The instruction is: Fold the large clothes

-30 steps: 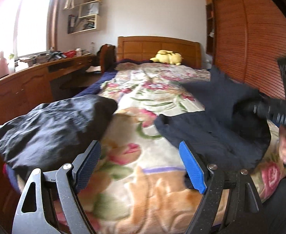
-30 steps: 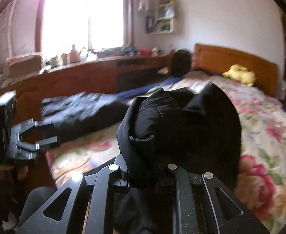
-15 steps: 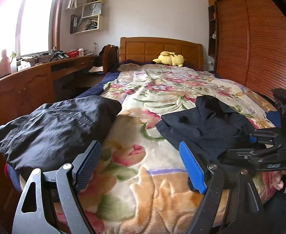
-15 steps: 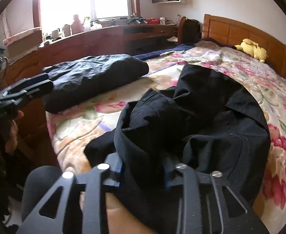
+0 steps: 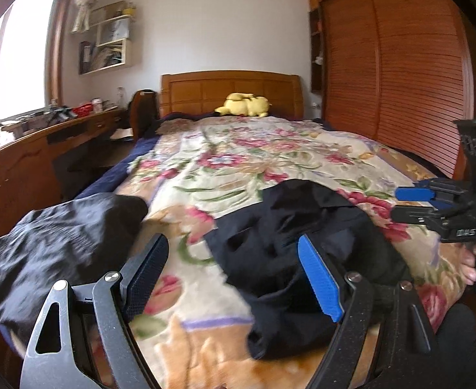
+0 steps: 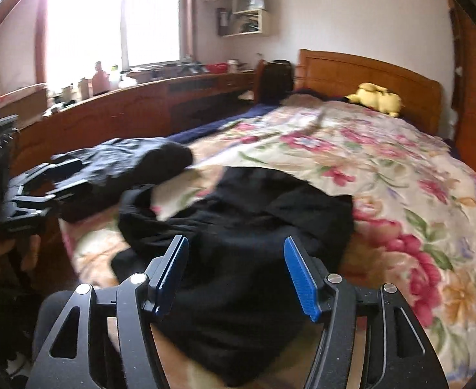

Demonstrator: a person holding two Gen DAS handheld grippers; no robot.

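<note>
1. Change of state. Half a second ago the right gripper (image 6: 236, 278) was clamped on a bunched fold of the dark garment (image 6: 247, 227). Its fingers (image 6: 301, 278) now stand wide apart with nothing between them: the garment has been released onto the bed (image 6: 383, 168). In the same interval the left gripper (image 5: 231, 278) has not closed; its fingers (image 5: 319, 278) remain spread and empty.

2. Location of the work item. The dark garment lies crumpled on the floral blanket (image 5: 238, 168) near the foot of the bed, at 6 o'clock in the right wrist view and at 4 o'clock in the left wrist view. A second dark garment (image 5: 53, 236) lies in a heap at 9 o'clock in the left wrist view, near the bed's left edge.

3. Meaning for the task. Judgement: the garment has been brought to the working area but is not spread flat; no fold is made. The next step calls for flattening it, probably by taking two edges.

4. Pose. Both grippers hover low over the foot of the bed, pointing toward the headboard (image 5: 231, 94). The right gripper sits just above the garment's near edge; the left is beside it, over bare blanket. A yellow plush toy (image 6: 375, 97) rests at 12 o'clock, well apart
</note>
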